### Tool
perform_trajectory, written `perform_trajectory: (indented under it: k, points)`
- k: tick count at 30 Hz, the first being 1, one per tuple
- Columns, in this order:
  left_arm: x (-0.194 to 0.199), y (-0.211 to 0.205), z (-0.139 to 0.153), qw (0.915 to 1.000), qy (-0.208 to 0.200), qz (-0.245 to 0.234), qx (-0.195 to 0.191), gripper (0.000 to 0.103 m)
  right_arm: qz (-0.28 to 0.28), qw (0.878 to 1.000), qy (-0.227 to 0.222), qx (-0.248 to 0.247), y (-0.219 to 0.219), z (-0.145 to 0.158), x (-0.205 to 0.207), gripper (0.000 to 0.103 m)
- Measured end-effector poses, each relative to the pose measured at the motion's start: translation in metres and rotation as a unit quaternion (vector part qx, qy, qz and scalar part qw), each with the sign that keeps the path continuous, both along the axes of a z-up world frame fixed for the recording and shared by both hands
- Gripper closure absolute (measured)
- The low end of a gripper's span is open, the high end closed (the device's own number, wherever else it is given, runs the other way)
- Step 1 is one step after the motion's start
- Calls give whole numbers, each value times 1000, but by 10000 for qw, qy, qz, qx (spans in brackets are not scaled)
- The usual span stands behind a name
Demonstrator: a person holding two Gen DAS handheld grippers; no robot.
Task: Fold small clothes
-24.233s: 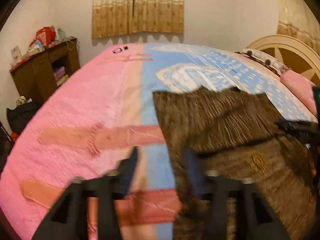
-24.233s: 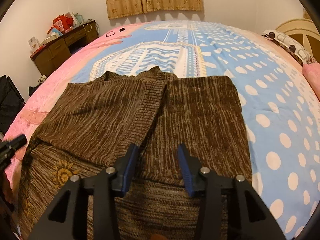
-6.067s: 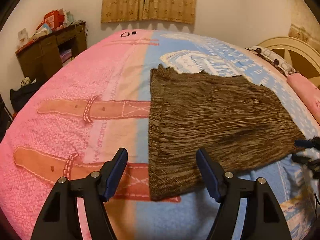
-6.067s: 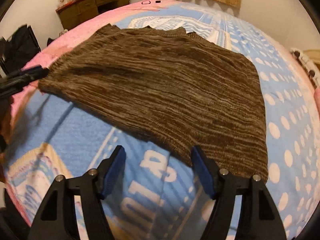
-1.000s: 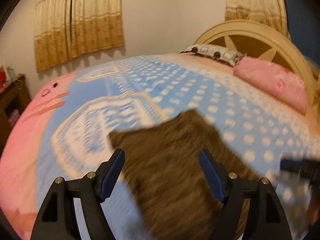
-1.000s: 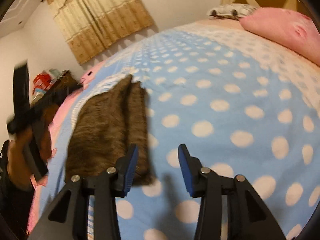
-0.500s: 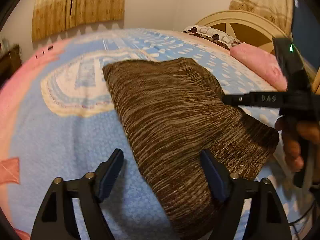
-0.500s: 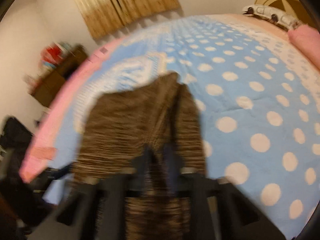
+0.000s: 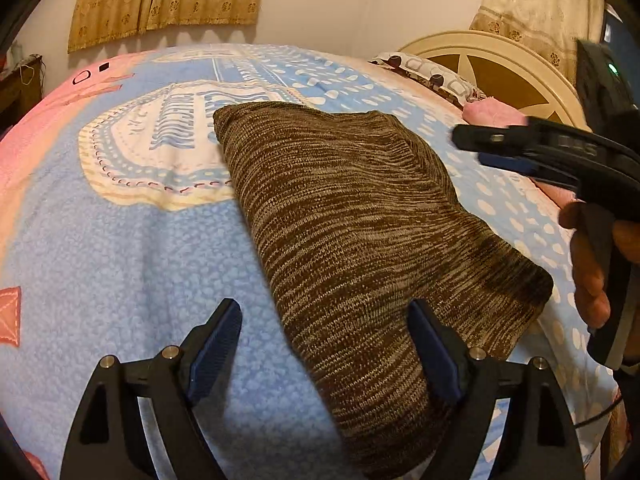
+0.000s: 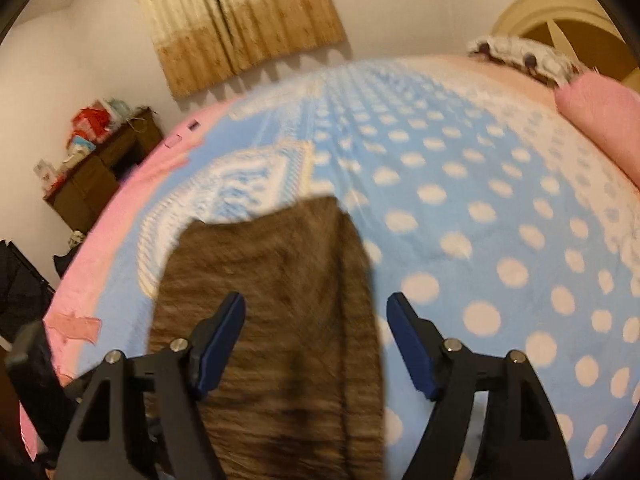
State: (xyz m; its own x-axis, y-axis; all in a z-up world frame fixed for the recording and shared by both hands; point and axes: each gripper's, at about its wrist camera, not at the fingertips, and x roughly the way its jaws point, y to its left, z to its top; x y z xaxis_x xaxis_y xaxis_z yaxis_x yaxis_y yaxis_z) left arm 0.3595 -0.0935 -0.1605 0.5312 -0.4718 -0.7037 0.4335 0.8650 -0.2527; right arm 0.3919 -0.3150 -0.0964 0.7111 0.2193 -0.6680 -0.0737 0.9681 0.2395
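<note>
- Bed surface: a fleece blanket [image 9: 120, 248], light blue with white polka dots and a pink band along its left edge, fills most of both views. A cream-and-blue printed panel sits in the upper middle of the left wrist view.
- Walls: plain off-white wall [image 9: 340, 4] runs across the top of both frames.
- Curtains: tan patterned curtains [image 10: 240, 20] hang at the top centre of the right wrist view and at the upper left of the left wrist view.
- Headboard: a cream round wooden headboard [image 9: 500, 68] stands at the upper right of the left wrist view, with a pink pillow [image 10: 600, 120] and a patterned grey-white cushion [image 9: 432, 72] just in front of it.
- Cabinet: a dark brown wooden cabinet [image 10: 96, 172] with clutter on top stands at the left edge of the right wrist view.
- Task item: a brown melange knitted garment [image 9: 360, 232], folded into a compact thick bundle, lies on the blue part of the blanket, running from the frame centre to the lower right in the left wrist view. The right wrist view is motion-blurred.
- Left gripper [image 9: 326, 356]: jaws spread wide, holding nothing, straddling the garment's near end.
- Right gripper [image 10: 316, 344]: jaws spread wide, holding nothing, above the garment's near part.
</note>
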Motion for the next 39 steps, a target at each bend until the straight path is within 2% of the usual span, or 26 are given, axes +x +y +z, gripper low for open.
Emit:
perform_trajectory:
  k: [1,3,5,7,8,12,16,22,25,32,35,38,39]
  points:
    - [0,0,0,10000,-3,1,11,18,43,9998,69,-171,7,2,3,38]
    - [0,0,0,10000,-7,2,25,17,202,9990,173,-364,21,-1,15,48]
    - [0,-1,0,10000,-6,0,22,17,285,9979,426,-404,28,-14,29,56]
    - [0,-1,0,10000,11,-7,2,17,263,9966,660,-421,27,-28,41,71]
    - [0,0,0,10000,14,-11,-1,17,156,9955,808,-479,25,-37,46,75]
    - [1,-1,0,10000,17,-16,33,16,65,9954,949,-100,6,-48,49,80]
    - [1,-2,0,10000,17,-9,74,16,11,9957,893,-235,6,-43,44,80]
    - [0,-6,-1,9998,0,-20,186,14,-1,9988,458,-189,4,-21,4,57]
    - [0,-7,-1,9998,-6,-18,211,13,81,9991,367,-214,8,-16,-13,52]
    - [0,-7,-1,9998,-8,-20,222,12,208,9955,668,-640,18,-39,-32,53]
    - [0,-7,-2,9997,-14,-18,248,12,133,9956,732,-569,10,-49,-35,50]
    - [0,-8,-2,9996,-26,-13,286,12,67,9957,811,-440,2,-58,-35,41]
    - [0,-9,-2,9995,-27,-13,306,12,57,9961,802,-352,-2,-59,-36,41]
